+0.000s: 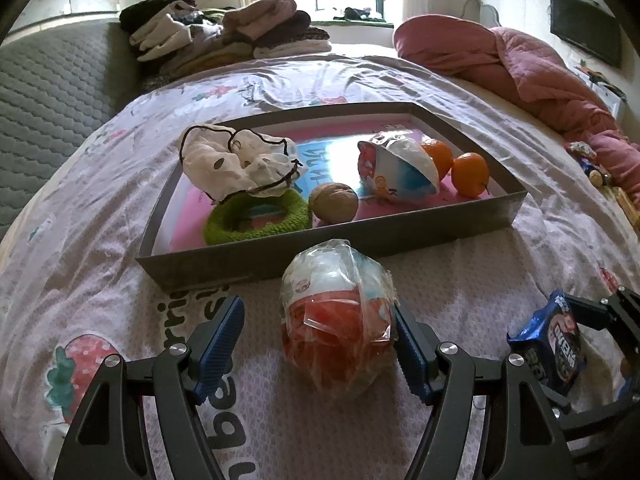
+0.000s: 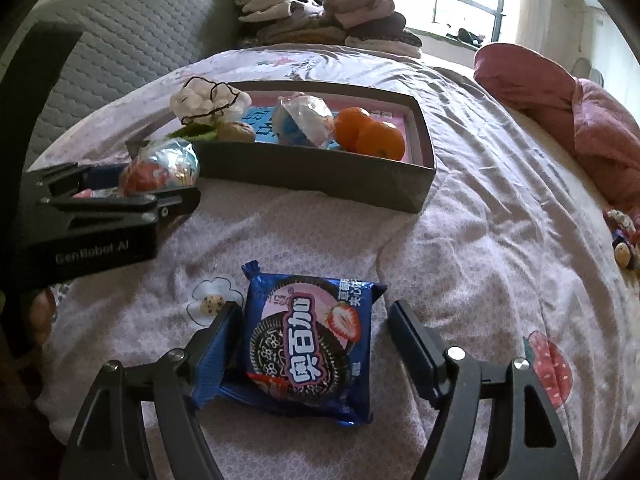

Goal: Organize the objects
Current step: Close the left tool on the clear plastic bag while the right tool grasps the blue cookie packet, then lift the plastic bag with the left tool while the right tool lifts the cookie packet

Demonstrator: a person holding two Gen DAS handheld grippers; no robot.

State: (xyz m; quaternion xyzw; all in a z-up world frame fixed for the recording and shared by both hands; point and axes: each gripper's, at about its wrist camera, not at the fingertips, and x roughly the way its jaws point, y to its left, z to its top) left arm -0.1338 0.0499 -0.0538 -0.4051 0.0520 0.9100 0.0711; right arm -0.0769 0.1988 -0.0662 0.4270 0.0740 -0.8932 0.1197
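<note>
A grey shallow box (image 1: 400,236) (image 2: 320,178) lies on the bed. It holds a white cloth (image 1: 236,164), a green knitted ring (image 1: 260,224), a walnut (image 1: 333,203), a wrapped egg toy (image 1: 400,172) and two oranges (image 1: 470,174) (image 2: 378,140). My left gripper (image 1: 318,342) is open, its fingers either side of a wrapped red and white egg toy (image 1: 340,316) (image 2: 160,170) in front of the box. My right gripper (image 2: 312,340) is open around a blue cookie packet (image 2: 308,344) (image 1: 552,348) lying on the sheet.
A pile of folded clothes (image 1: 224,32) sits at the bed's far end by a grey padded headboard (image 1: 48,92). A pink quilt (image 1: 520,64) is bunched at the right. Small toys (image 2: 624,240) lie at the right edge.
</note>
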